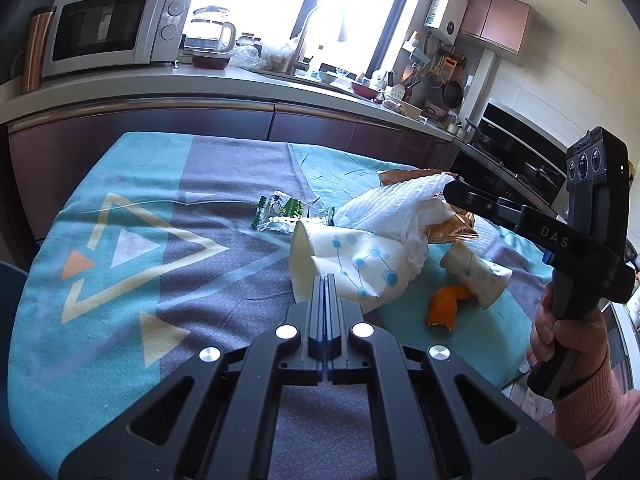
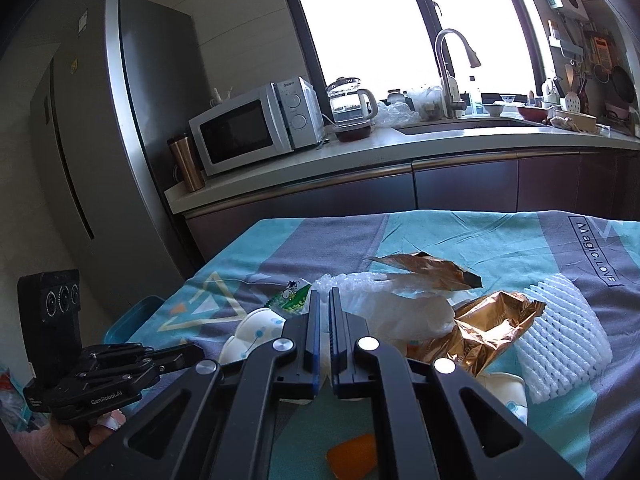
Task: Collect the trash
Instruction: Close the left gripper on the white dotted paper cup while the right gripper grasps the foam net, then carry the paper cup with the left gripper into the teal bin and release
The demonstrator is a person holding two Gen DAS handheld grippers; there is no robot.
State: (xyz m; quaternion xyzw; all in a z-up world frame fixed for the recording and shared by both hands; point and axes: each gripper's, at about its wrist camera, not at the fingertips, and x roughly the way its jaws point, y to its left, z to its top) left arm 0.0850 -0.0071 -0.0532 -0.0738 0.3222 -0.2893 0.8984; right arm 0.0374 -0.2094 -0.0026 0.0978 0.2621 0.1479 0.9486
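Trash sits heaped mid-cloth: a tipped paper cup point(image 1: 344, 264) stuffed with white foam netting point(image 1: 400, 204), a gold wrapper point(image 2: 488, 328) beside it, orange peel point(image 1: 446, 304) nearby. My left gripper point(image 1: 325, 280) pinches the cup's rim, fingers nearly together. My right gripper point(image 2: 324, 300) grips the netting, fingers narrow. I judge this the stuffing step; next I must push the netting deeper, then fetch the wrapper.

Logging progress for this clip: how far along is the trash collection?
Done: nothing visibly; no bin shows. In hand: right gripper seemingly pinches the crumpled white foam sheet; left gripper is shut. Left on the teal-and-grey patterned cloth: two blue-dotted paper cups, green snack wrapper, gold foil bag, orange peel.
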